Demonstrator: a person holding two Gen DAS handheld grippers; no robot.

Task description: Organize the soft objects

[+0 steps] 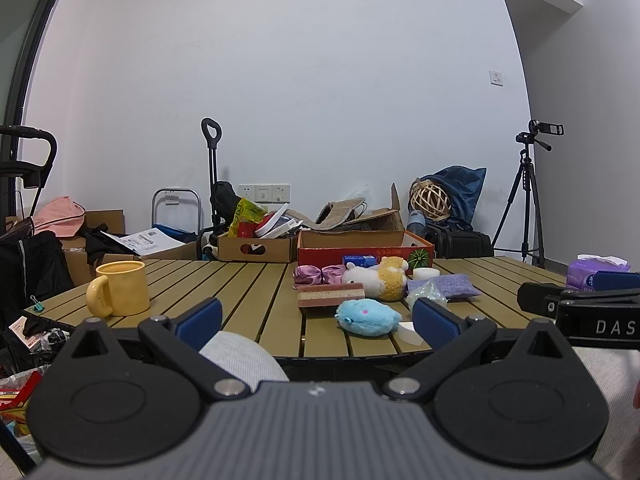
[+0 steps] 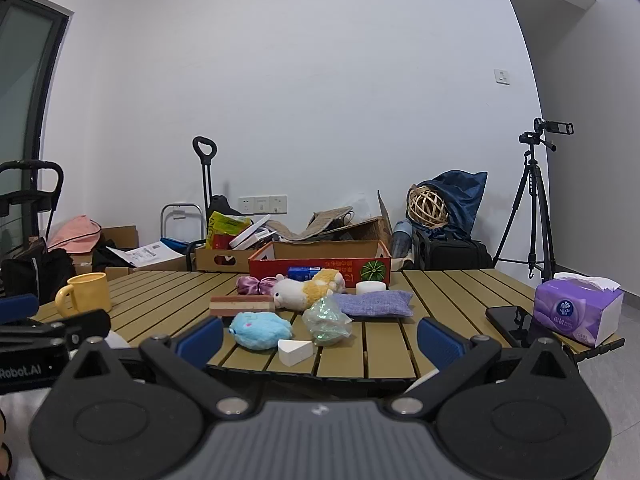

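Both grippers hung just off the near edge of the slatted table [image 2: 448,292], each with its jaws spread wide and nothing between them. The left gripper [image 1: 318,318] looked across the near left part of the table, and the right gripper [image 2: 320,334] sat beside it, further right. The soft things lay in a loose cluster on the middle of the table. Nearest was a blue plush toy [image 2: 261,329], with a white foam wedge [image 2: 295,351] just beside it at the table's edge. A crumpled clear bag [image 2: 326,322] lay to the right of the blue toy, and a purple cloth pouch [image 2: 374,303] lay just behind the bag. A layered pink and cream sponge [image 2: 241,305] sat behind the blue toy, next to a white and yellow stuffed animal [image 2: 306,290] lying on its side. A shiny purple fabric bundle [image 2: 256,283] lay behind the sponge, and a white foam disc [image 2: 371,287] stood near the pouch. A red cardboard box [image 2: 320,262] stood open at the far edge, with a small blue carton [image 2: 303,272] in front of it. A yellow mug [image 1: 120,288] stood apart on the left, and a tissue pack [image 2: 576,306] and a black phone [image 2: 510,320] lay on the right.
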